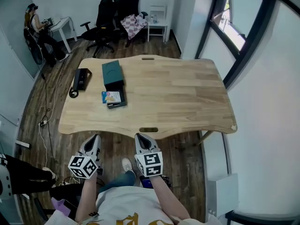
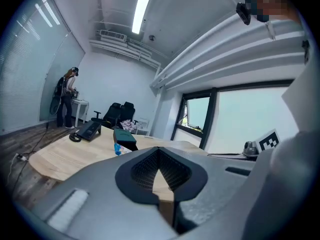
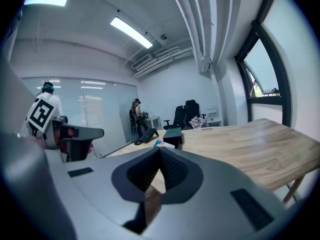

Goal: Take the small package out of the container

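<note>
A dark teal container (image 1: 112, 75) stands on the left part of the wooden table (image 1: 178, 97). At its near end a small light-blue printed package (image 1: 110, 96) lies on a dark flat part that sticks out from the container. Both grippers hang below the table's front edge, close to the person's body and far from the container. The left gripper (image 1: 94, 138) is shut with nothing in it, and so is the right gripper (image 1: 141, 138). The left gripper view shows closed jaws (image 2: 159, 153) with the container (image 2: 126, 136) and package (image 2: 117, 148) far ahead. In the right gripper view the jaws (image 3: 160, 153) are closed, with the container (image 3: 173, 133) beyond.
A black desk phone (image 1: 82, 78) with a coiled cord lies left of the container. Black office chairs (image 1: 111, 15) and a white side table (image 1: 157, 26) stand behind the table. A person (image 1: 36, 25) stands at a desk at the far left. A window wall runs along the right.
</note>
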`<state>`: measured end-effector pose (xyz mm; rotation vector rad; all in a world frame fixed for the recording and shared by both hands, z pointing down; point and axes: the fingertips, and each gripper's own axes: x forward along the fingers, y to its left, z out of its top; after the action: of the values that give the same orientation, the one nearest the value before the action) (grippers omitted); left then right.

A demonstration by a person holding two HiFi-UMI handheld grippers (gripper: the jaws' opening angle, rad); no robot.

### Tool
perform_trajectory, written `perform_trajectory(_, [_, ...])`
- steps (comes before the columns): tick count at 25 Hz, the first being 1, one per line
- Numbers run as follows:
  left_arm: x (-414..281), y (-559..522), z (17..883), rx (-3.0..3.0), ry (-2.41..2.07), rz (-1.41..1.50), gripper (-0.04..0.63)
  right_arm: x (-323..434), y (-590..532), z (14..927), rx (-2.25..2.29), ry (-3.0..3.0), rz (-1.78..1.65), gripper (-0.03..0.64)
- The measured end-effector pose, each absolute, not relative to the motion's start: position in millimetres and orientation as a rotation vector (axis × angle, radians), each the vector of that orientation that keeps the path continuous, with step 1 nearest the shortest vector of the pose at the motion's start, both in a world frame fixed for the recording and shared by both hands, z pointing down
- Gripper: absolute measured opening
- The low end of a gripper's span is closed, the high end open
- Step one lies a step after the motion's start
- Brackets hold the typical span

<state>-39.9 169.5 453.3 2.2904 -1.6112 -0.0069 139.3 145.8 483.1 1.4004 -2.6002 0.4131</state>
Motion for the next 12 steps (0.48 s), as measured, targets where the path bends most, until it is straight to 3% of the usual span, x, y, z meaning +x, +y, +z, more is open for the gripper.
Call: perform_trajectory(12, [-75,89,473,2.245,-1.652,-0.015,0.003,114,58,499,1.382,-2.581,0.427,0.005])
